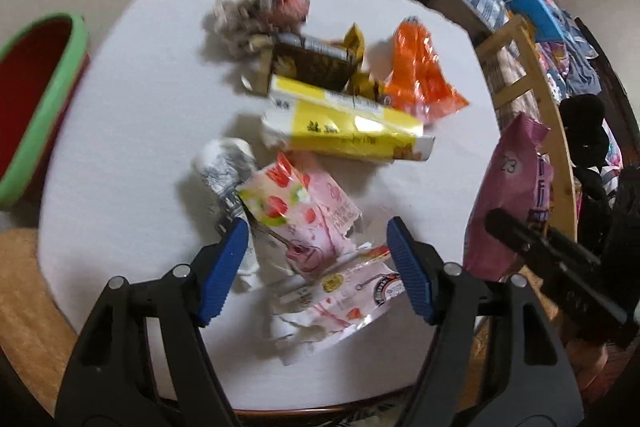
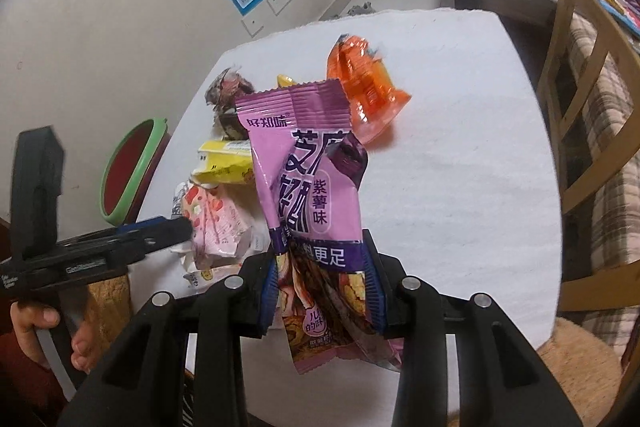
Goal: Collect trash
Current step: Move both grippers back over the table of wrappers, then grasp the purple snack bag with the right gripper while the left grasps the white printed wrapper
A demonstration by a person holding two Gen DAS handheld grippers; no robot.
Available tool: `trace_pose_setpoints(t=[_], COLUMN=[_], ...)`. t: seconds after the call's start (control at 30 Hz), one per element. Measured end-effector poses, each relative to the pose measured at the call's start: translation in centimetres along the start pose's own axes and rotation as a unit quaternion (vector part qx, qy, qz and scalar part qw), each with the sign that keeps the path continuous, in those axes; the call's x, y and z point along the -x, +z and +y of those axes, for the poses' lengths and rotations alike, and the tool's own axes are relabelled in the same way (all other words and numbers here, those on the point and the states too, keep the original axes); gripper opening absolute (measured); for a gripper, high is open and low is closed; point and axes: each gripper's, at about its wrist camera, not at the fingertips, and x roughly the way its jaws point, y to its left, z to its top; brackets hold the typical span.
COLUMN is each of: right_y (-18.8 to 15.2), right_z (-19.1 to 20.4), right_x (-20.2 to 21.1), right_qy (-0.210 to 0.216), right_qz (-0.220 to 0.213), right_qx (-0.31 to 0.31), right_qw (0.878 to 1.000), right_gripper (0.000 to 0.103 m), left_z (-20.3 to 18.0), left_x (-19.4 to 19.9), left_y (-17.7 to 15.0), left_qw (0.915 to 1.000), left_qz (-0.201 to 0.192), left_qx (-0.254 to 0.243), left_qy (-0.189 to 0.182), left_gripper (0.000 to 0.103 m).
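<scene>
The right gripper (image 2: pixel 322 291) is clamped on a purple snack wrapper (image 2: pixel 308 171), lifted above the white table (image 2: pixel 460 187). The left gripper (image 1: pixel 316 267), jaws apart, is hung over pink wrappers (image 1: pixel 308 223), seemingly untouched; a green-rimmed bin (image 1: pixel 44 107) sits at nine o'clock.

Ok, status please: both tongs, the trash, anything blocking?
Right tongs shut on purple wrapper, lifted. Left tongs open above pink wrapper. Bin beside table, unobstructed.

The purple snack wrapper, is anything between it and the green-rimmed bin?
Yes. The left hand-held gripper reaches across that side, over the pink wrapper. The purple snack wrapper hangs from the right hand-held gripper; the green-rimmed bin sits beyond.
</scene>
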Motion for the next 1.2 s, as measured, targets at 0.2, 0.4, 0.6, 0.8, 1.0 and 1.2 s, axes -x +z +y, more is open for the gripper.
trace_pose_setpoints(t=[0.2,0.4,0.6,0.8,1.0,1.2], right_y=[-0.5,-0.9,-1.2,-1.5,-1.5,-1.2], right_z=[0.5,0.4,-0.1,-0.5,-0.1,1.0], right_x=[-0.2,-0.2,-0.3,-0.1,0.0,0.2], right_qy=[0.010,0.008,0.008,0.006,0.009,0.009], right_qz=[-0.003,-0.002,0.003,0.001,0.003,-0.002], right_qx=[-0.002,-0.002,-0.008,-0.018,-0.015,-0.004], right_qw=[1.000,1.000,1.000,1.000,1.000,1.000], right_gripper=[0.037,0.037,0.037,0.037,0.037,0.037], left_z=[-1.4,0.2,-0.1,-0.3,1.7,3.2], left_x=[-0.5,-0.9,-1.8,-2.3,-0.1,3.3], left_y=[1.0,0.0,-0.2,0.2,-0.2,-0.6], left_qw=[0.9998,0.9994,0.9996,0.9994,0.9993,0.9982], left_qz=[-0.004,0.004,0.017,0.017,0.003,-0.032], left_qx=[-0.005,0.022,0.016,0.016,0.036,0.052], left_qy=[0.020,0.026,0.017,0.025,0.011,0.003], left_gripper=[0.069,0.069,0.069,0.029,0.017,0.015])
